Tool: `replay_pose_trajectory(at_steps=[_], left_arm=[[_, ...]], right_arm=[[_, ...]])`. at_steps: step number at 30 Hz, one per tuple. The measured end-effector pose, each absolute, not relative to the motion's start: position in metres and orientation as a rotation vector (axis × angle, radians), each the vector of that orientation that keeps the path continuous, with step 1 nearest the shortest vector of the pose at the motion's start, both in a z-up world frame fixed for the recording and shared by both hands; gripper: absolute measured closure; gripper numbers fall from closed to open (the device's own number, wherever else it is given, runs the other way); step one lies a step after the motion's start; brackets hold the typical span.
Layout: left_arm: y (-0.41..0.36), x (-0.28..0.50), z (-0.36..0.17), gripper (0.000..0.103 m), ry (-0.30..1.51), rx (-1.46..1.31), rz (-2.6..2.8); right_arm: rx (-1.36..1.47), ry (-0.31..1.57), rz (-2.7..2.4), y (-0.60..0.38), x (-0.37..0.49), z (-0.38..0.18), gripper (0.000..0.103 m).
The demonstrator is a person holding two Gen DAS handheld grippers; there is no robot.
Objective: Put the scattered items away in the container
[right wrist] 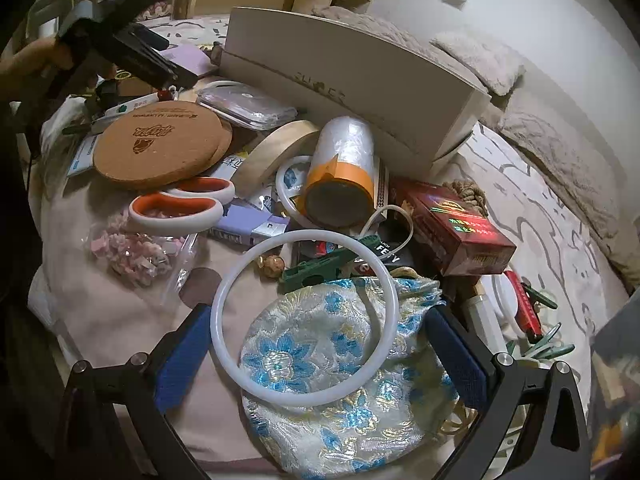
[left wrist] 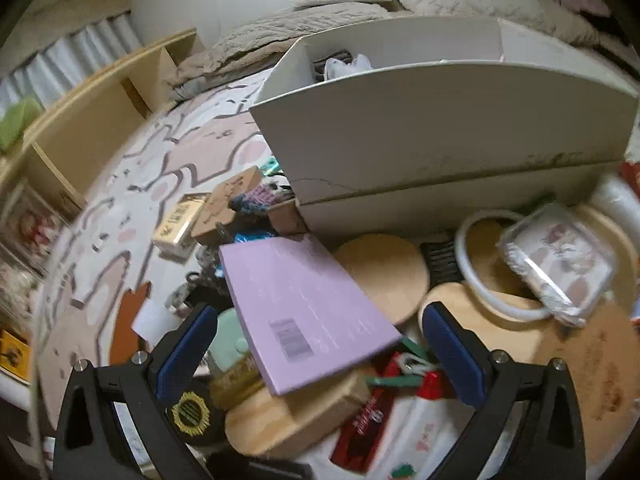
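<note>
- Patterned bedding (left wrist: 168,152) in pink, white and grey carries the whole pile, with a wooden shelf unit (left wrist: 100,120) behind it and plush grey pillows along the wall
- We see one white container (left wrist: 420,136), a long open cardboard box, standing at the far edge of the clutter; something white and crumpled lies inside, near its left end
- Our left gripper (left wrist: 320,344) hangs over the pile with jaws released and wide apart, gripping nothing; one lilac box (left wrist: 304,308) lies tilted between and just beyond its blue pads
- We count two round wooden discs just beside that box, one white ring (left wrist: 496,264) and one clear plastic case (left wrist: 560,264) resting on it
- Our right gripper (right wrist: 316,348) is also spread open and empty, its pads on either side of one brocade pouch (right wrist: 332,368) with blue flowers
- One white ring (right wrist: 304,316) rests on the pouch, touching it
- Farther off we count two stacked cork coasters (right wrist: 160,144), one pair of orange-handled scissors (right wrist: 180,204), one film roll (right wrist: 344,172) with orange tape, one red box (right wrist: 460,228) and one bag of pink clips (right wrist: 136,252)
- All of these lie outside the container
</note>
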State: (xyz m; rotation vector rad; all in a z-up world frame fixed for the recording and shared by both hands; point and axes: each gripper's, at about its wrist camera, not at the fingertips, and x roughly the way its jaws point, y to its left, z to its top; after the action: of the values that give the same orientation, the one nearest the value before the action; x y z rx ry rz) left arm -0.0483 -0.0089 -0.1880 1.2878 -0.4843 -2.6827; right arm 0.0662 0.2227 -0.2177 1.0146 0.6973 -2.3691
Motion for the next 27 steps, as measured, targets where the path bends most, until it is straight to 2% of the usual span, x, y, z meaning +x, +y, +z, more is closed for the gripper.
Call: replay_pose_trajectory(at_steps=[9, 18, 23, 27], left_arm=[[-0.036, -0.044, -0.185, 0.0, -0.554, 1.269, -2.561], [-0.054, -0.034, -0.17, 0.0, -0.467, 1.261, -2.601], [-0.056, -0.033, -0.175, 0.0, -0.361, 1.359, -2.666], [-0.05, -0.037, -0.18, 0.0, -0.367, 1.37, -2.7]], right_arm=[[1.017, 0.682, -2.375, 0.224, 0.066, -0.217, 0.0], [1.019, 0.663, -2.383, 0.227, 0.068, -0.217, 0.0], [0.998, 0.686, -2.403, 0.224, 0.069, -0.215, 0.0], [0.96, 0.717, -2.442, 0.221, 0.071, -0.212, 0.0]])
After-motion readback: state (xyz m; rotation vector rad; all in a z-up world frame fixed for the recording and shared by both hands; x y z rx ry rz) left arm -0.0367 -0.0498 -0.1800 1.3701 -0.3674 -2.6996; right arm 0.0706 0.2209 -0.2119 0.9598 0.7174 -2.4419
